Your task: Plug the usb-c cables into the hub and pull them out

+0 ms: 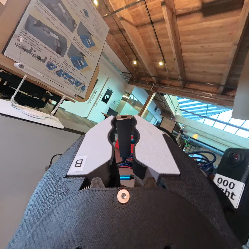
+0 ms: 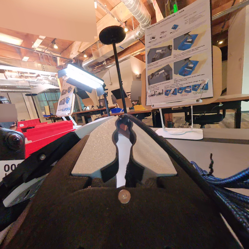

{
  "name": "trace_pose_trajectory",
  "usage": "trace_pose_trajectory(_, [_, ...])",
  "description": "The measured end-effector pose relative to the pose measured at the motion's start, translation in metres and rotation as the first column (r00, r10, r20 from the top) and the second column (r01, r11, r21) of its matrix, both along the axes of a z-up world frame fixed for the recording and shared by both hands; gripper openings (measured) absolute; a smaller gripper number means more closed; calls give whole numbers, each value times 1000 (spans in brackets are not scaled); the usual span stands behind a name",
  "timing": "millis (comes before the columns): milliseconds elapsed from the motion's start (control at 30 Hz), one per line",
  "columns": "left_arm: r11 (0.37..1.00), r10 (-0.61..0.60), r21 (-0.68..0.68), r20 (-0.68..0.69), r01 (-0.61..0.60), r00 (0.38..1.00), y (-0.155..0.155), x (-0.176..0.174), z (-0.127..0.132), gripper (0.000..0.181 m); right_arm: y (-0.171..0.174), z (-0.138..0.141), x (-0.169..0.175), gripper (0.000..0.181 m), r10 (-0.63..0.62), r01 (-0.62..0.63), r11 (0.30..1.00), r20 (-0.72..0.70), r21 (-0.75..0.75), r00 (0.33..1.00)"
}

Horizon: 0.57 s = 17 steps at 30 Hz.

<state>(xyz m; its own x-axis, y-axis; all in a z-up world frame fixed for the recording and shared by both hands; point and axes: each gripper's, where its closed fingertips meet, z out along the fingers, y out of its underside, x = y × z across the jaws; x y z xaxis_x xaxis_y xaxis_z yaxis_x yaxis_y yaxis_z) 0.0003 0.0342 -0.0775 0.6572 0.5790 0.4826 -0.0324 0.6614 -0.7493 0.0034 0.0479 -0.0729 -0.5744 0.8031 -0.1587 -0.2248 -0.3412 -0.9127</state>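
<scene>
Upright, dark slim hub, port on top, hand-held gripper clamping.

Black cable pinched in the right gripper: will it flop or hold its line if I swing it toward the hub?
Likely floppy: the black cable drapes back in a curve from the right gripper. Its braided-looking sheath probably grips well. Only the short plug looks rigid.

two low, upward-tilted wrist views
</scene>
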Motion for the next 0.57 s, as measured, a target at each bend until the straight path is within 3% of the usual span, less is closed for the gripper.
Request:
trace_pose_trajectory(233, [978, 59, -202, 33, -51, 998, -1, -10, -20, 23, 0, -13, -13, 10, 76, -76, 997, 158, -8, 985])
trace_pose_trajectory(333, [973, 44, -226, 41, -34, 998, 6, -12, -26, 24, 6, -13, -16, 10, 72, -70, 997, 187, -18, 980])
trace_pose_trajectory(467, [978, 12, -211, 66, 2, 998, 10, -13, -32, 23, 9, -16, -15, 11, -9, -7, 993, 136, 118, 991])
trace_pose_trajectory(567, [982, -6, -188, 110, 27, 994, 11, -15, -38, 20, 8, -20, -13, 11, -129, 123, 919, -8, 375, 992])
